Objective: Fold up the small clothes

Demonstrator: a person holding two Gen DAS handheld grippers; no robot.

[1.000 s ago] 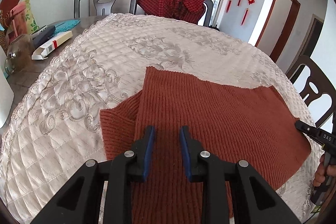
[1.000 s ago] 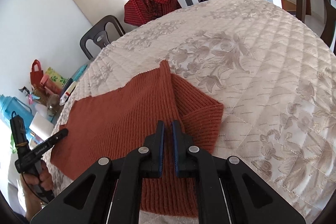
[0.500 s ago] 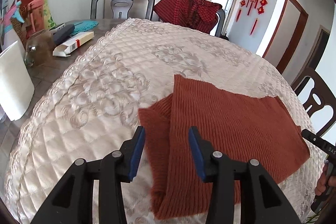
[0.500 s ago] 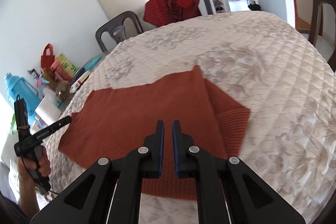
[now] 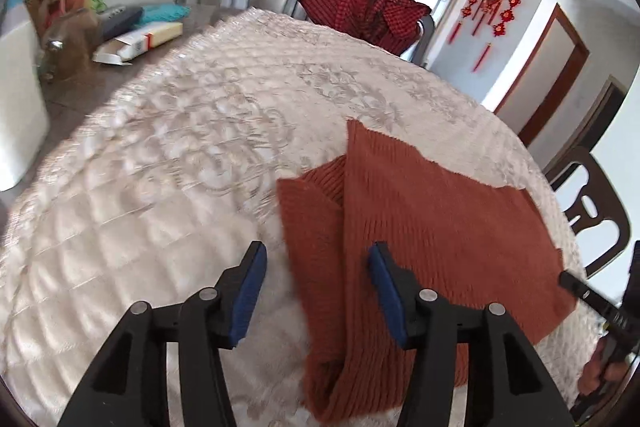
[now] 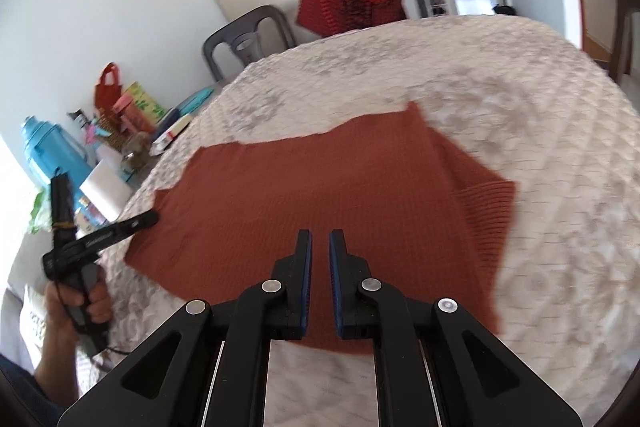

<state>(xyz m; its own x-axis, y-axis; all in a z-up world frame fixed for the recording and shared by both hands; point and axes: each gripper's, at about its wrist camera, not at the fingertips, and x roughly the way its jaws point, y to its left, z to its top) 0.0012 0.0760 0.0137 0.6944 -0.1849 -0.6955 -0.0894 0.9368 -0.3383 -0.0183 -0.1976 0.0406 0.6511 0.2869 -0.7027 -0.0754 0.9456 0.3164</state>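
Observation:
A rust-brown ribbed sweater [image 5: 420, 227] lies folded flat on the cream quilted tablecloth [image 5: 180, 167], one sleeve [image 5: 308, 227] sticking out at its left. My left gripper [image 5: 316, 259] hovers over that sleeve edge. Its jaws are opening and the pads touch nothing. In the right wrist view the sweater [image 6: 320, 179] spreads ahead of my right gripper [image 6: 320, 241], which hovers at its near edge. Only a thin slit shows between its jaws, and nothing is in it. A hand [image 6: 80, 303] holds the left gripper at the sweater's left corner.
A red checked garment [image 5: 360, 11] hangs on a grey chair at the far side. Boxes, bags, a jar and a blue bottle [image 6: 52, 155] crowd the table's left end. A dark wooden chair [image 5: 592, 211] stands at the right.
The left jaws have spread from a narrow gap to wide. Both grippers have shifted left across the sweater and rolled. The sweater itself has not moved.

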